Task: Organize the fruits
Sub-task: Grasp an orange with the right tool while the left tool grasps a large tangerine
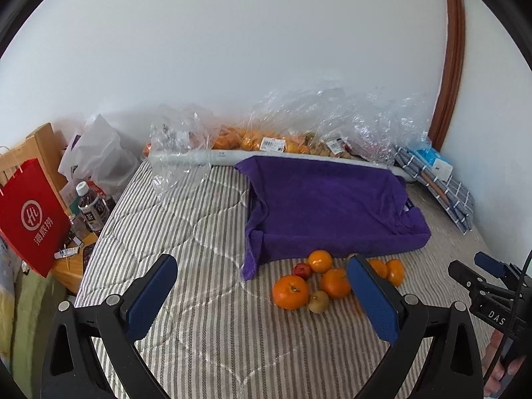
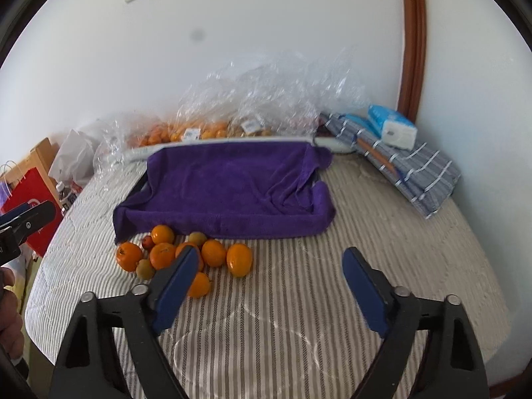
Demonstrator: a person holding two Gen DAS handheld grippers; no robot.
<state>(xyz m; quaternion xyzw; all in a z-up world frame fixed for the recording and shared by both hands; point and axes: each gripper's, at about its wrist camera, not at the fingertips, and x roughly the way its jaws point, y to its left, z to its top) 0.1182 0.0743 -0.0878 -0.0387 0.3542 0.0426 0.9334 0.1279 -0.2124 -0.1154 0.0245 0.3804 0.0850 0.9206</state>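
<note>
Your left gripper (image 1: 262, 294) and right gripper (image 2: 271, 282) both hang wide open and empty above the grey-striped quilted mattress (image 2: 299, 299). The loose cluster of round orange and small greenish fruits (image 2: 186, 256) lies just before the purple towel-draped tray (image 2: 232, 186). Your blue finger pads (image 2: 176, 286) hide part of the cluster in both views, and the bagged fruit in crinkled clear plastic (image 1: 266, 139) behind is hard to make out.

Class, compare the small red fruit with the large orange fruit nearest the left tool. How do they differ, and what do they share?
The small red fruit is dark red; the large orange fruit is bright orange. The red one is clearly smaller. It lies nearer the purple towel, while the orange one lies nearer the camera and shows a dark stem spot. Both are roundish, lie loose on the striped bedcover, and are held by neither tool.
</note>
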